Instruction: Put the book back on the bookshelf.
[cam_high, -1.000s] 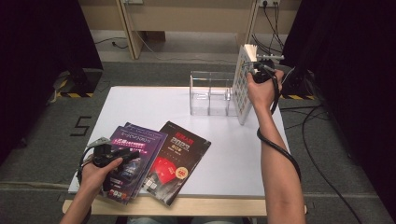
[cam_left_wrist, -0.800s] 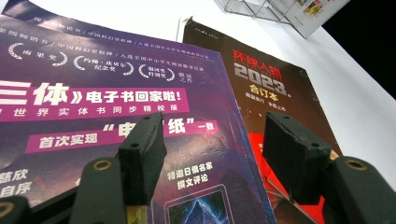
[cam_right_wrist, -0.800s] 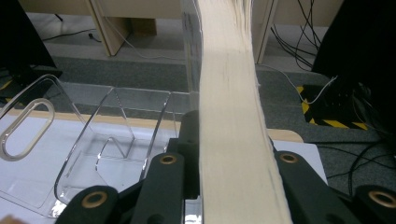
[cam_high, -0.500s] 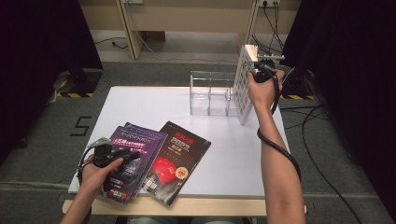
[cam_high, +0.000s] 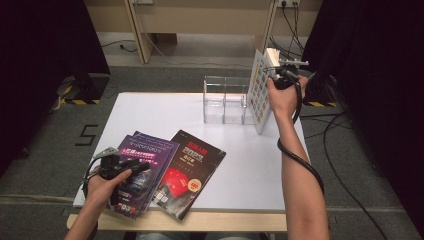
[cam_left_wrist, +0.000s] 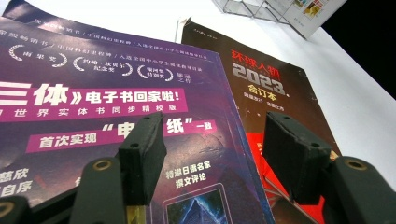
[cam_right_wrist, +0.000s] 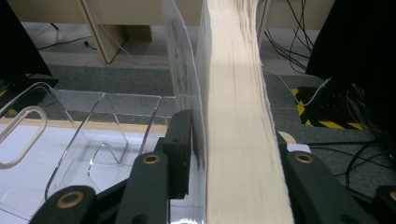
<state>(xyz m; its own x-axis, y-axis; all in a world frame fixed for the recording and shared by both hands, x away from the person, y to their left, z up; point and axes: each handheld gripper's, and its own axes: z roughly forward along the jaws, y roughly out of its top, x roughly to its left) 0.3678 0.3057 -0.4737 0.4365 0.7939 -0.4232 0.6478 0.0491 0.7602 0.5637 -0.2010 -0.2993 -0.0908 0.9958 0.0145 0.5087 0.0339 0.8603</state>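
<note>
Right tool (cam_high: 280, 75) easing its jaws apart around thick book (cam_high: 261, 90) standing beside clear rack (cam_high: 225, 100); heavy, floppy, best pinched near spine. Left tool (cam_high: 125, 167) gaping, empty.

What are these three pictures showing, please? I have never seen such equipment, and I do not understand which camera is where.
A person works at a white table, holding a two-jaw hand tool in each hand. One camera looks down from above; one more rides on each tool, looking along its black jaws. The right gripper has a thick book standing between its jaws beside a clear plastic rack; those jaws have just been opening. The left gripper rests open over a purple magazine. Next to it lies a dark magazine.
</note>
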